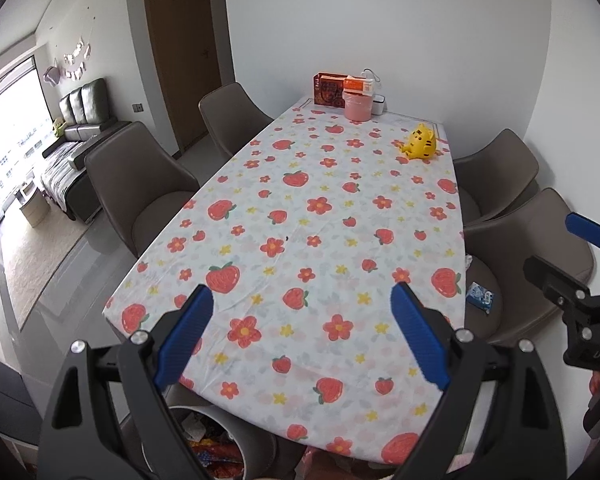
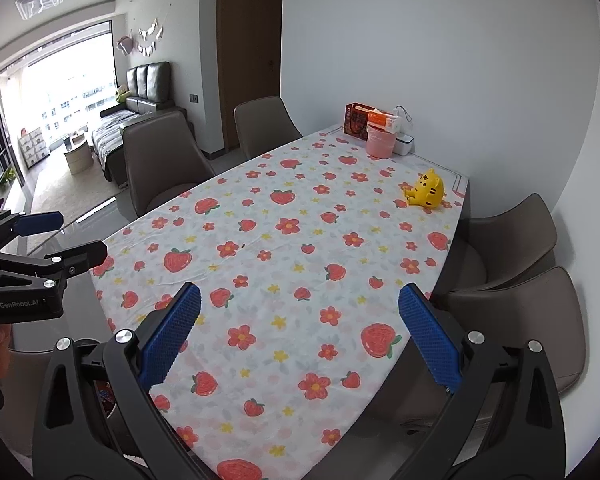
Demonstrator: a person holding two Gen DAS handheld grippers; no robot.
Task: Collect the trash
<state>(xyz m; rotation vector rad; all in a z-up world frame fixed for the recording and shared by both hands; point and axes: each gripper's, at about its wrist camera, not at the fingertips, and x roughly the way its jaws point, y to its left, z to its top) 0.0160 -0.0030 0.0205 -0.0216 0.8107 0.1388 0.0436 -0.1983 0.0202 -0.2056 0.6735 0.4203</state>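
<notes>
- Left wrist view: the left gripper (image 1: 302, 332) hangs over the near end of the desk (image 1: 340, 208), its blue fingers (image 1: 186, 330) spread wide and holding nothing.
- Below the desk's near edge, under the left finger, a bin (image 1: 216, 444) shows crumpled wrappers inside.
- Right wrist view: the right gripper (image 2: 300, 340) also hovers above the near end, fingers (image 2: 170, 338) spread and empty.
- The one loose piece of trash I can make out is a small blue wrapper (image 1: 480, 297) on the seat of the near chair (image 1: 540, 248), off the desk's right edge.
- It lies right of the left fingers and low; the right gripper appears nearer and better placed. Its long axis is too small to judge.
- At the far end stand a yellow tiger toy (image 1: 420, 142), a pink tub (image 1: 356, 106) and a red box (image 1: 328, 90).
</notes>
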